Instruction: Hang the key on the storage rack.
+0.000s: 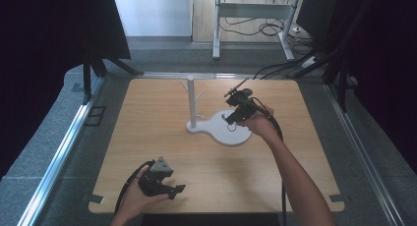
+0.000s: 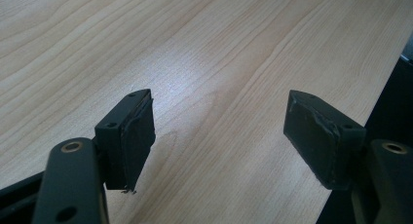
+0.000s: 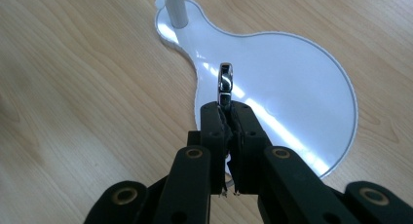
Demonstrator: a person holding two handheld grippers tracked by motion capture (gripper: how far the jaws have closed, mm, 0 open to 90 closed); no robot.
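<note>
A white jewellery stand (image 1: 192,100) with short branch pegs rises from a white pear-shaped base (image 1: 231,132) in the middle of the wooden table. My right gripper (image 3: 226,107) is shut on a shiny silver ring (image 3: 225,82), held edge-on just above the base's round dish (image 3: 292,68). In the high view the right gripper (image 1: 235,115) hovers over that dish, right of the pole. My left gripper (image 1: 174,190) rests near the table's front edge, open, its pads (image 2: 136,131) wide apart over bare wood with nothing between them.
The table (image 1: 147,132) has a light wood top with a dark drop past its front edge (image 2: 389,87). Black curtains flank both sides, and a metal desk frame (image 1: 253,12) with cables stands on the floor behind.
</note>
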